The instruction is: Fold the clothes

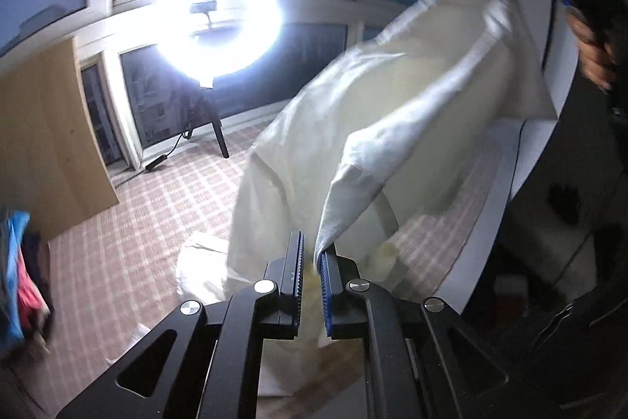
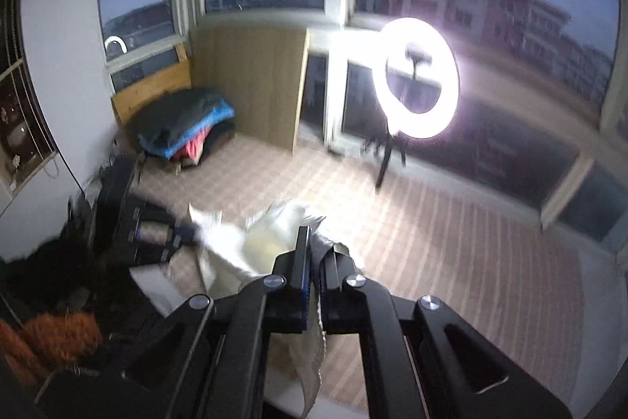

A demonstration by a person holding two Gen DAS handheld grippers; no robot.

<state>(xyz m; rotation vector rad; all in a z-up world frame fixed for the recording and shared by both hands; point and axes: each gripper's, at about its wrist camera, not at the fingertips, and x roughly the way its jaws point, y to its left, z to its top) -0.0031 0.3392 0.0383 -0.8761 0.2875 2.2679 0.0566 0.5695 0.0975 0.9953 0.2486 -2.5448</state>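
The left gripper (image 1: pixel 312 254) has its jaws nearly together with a corner of the cream-white garment (image 1: pixel 353 128) between them, though whether the pads actually press the cloth I cannot tell. The right gripper (image 2: pixel 312 242) is clenched on another edge of the garment, which hangs stretched between the two above the checked bedcover (image 1: pixel 157 207), a ring light (image 1: pixel 219 22) glaring on the far side.

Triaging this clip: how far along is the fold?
Early. Done: nothing looks folded; the cream-white cloth garment hangs in the air, loose and creased. In hand: the left gripper has a corner between its jaws, and the right gripper is shut on another edge. Left: lay it on the checked pink-and-white bed cover and fold it. The pile of blue, red and dark clothes looks untouched.
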